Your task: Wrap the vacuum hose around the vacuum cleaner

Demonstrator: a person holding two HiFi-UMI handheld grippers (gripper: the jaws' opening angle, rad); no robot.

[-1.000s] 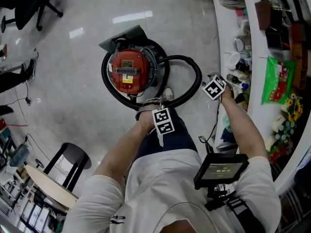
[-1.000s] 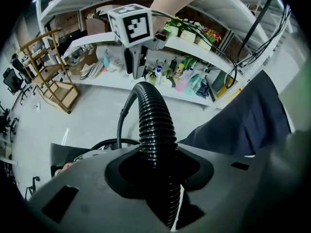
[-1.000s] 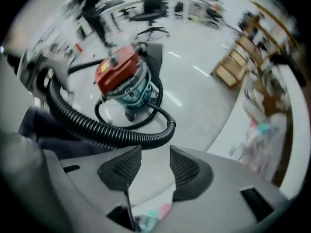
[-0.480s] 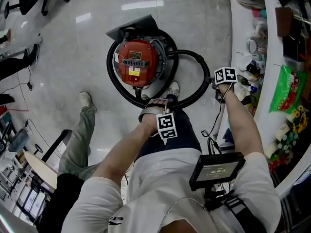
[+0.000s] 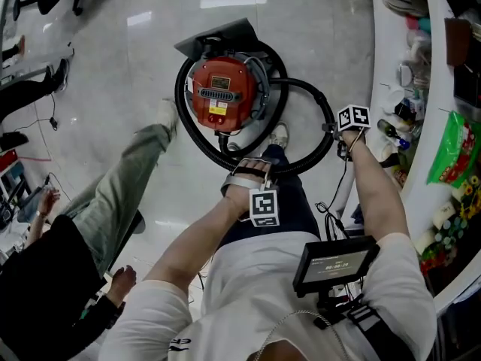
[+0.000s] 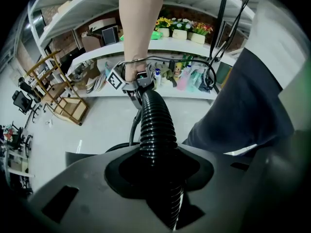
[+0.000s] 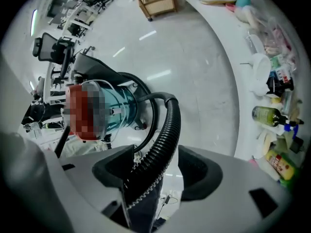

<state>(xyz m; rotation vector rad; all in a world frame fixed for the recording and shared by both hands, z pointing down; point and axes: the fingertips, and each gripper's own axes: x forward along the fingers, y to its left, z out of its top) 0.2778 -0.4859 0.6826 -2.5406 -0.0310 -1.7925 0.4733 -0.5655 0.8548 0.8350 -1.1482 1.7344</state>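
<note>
The red vacuum cleaner (image 5: 222,96) stands on the pale floor, and its black ribbed hose (image 5: 316,104) lies around it and bulges out in a loop to the right. My left gripper (image 5: 248,170) is just in front of the vacuum and is shut on the hose (image 6: 155,125), which fills the hollow between its jaws. My right gripper (image 5: 336,130) is at the loop's right side. Its jaws have just been opening. The hose (image 7: 167,130) runs between them, resting against the left jaw with a gap on the right. The vacuum's body (image 7: 121,106) shows beyond it.
A white counter (image 5: 391,59) crowded with bottles and packets runs along the right. Another person's leg in green trousers (image 5: 128,179) reaches in from the left, the shoe (image 5: 167,115) close to the vacuum. A grey flat plate (image 5: 222,34) lies behind the vacuum. My own shoe (image 5: 279,135) is inside the loop.
A second person has stepped in from the left, one foot now beside the vacuum. My right gripper has rolled and its jaws have parted around the hose. The left gripper has kept its hold.
</note>
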